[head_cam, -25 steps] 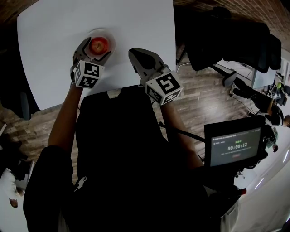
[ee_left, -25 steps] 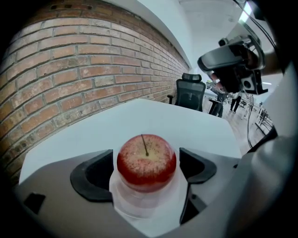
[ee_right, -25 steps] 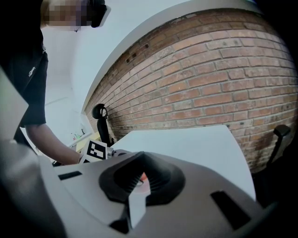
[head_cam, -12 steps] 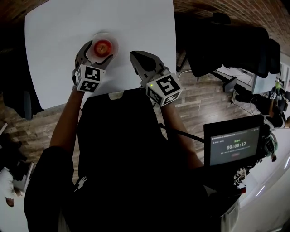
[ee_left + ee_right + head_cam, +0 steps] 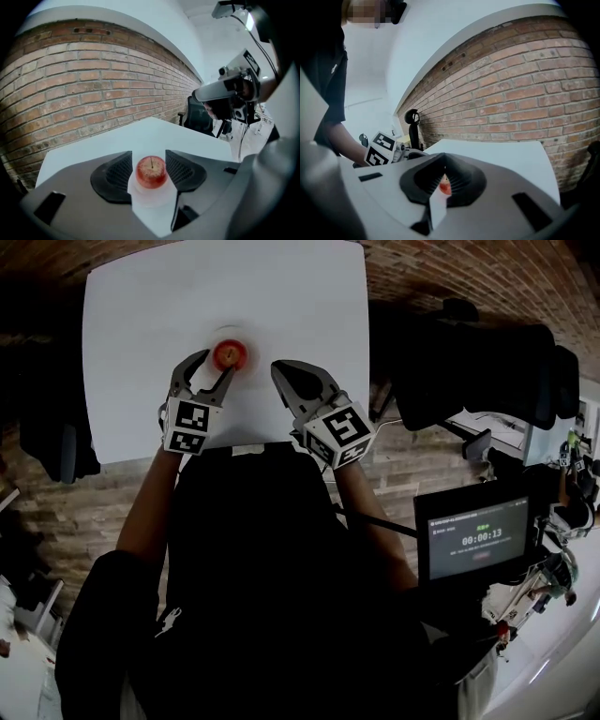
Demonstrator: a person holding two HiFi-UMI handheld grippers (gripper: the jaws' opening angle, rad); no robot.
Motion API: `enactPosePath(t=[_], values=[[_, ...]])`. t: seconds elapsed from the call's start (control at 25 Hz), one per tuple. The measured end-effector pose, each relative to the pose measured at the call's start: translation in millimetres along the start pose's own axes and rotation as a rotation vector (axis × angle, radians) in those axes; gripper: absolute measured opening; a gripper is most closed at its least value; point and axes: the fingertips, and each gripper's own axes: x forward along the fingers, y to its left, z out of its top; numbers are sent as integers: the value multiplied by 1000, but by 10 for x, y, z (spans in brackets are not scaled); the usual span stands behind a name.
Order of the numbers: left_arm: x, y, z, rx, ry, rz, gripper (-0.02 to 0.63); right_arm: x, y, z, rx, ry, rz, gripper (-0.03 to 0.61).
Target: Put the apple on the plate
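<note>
The red apple (image 5: 229, 354) stands upright on a small pale plate (image 5: 215, 339) on the white table (image 5: 141, 306). My left gripper (image 5: 214, 367) hovers just short of it, on the near side, raised off the table. In the left gripper view the apple (image 5: 151, 171) and the plate (image 5: 152, 200) show through the gap between the jaws, which are closing and touch neither. My right gripper (image 5: 283, 368) hangs to the right of the plate, jaws together and empty. A sliver of the apple (image 5: 445, 187) shows beyond its tips (image 5: 440, 158).
A brick wall (image 5: 84, 79) runs behind the table's far edge. Dark office chairs (image 5: 469, 343) stand to the right of the table. A monitor with a timer (image 5: 478, 535) is at the lower right, over wooden flooring.
My left gripper has drawn back from around the apple and risen, its jaws now narrower. The apple stays on the plate. The right gripper has lifted a little.
</note>
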Motion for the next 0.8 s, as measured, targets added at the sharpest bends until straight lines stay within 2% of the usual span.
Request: enactPosePath(t=[0.28, 0.48, 0.8], values=[[-421, 67, 159, -44, -49, 77, 106, -103, 201, 122, -46, -24, 39, 3], [-690, 97, 206, -62, -78, 120, 63, -131, 295, 186, -73, -39, 52, 3], [-984, 157, 213, -93, -116, 188, 38, -91, 391, 241, -97, -54, 96, 3]])
